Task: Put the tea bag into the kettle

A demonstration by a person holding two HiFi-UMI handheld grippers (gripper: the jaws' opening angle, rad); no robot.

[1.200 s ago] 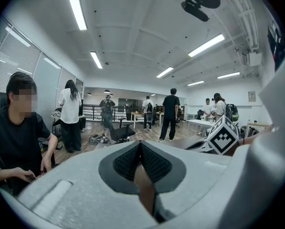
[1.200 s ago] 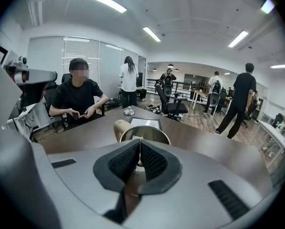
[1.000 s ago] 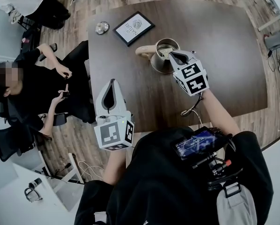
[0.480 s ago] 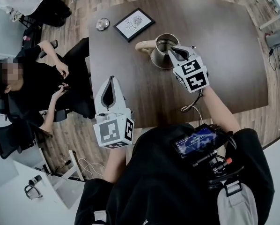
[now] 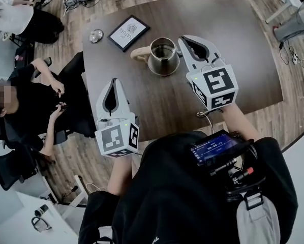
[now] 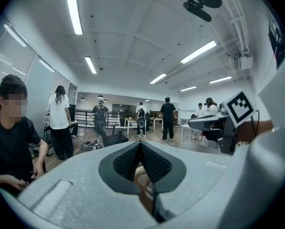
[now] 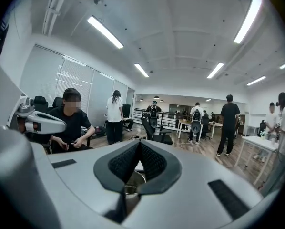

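My right gripper (image 5: 183,38) has lifted away from the kettle (image 5: 162,66) mouth and now hangs up beside it, my fingers (image 7: 154,162) having just closed together with nothing between them

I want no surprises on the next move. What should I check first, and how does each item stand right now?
1. Is the tea bag in the kettle: cannot tell; its inside looks dark.
2. Is the kettle upright with its top open: ok.
3. Is the right gripper empty: ok; its fingers have just closed, with nothing between them.
4. Is the right gripper clear of the kettle: ok; it is apart from it, to its right.
5. Is the left gripper out of the way: ok; it is shut, empty and well short of the kettle.
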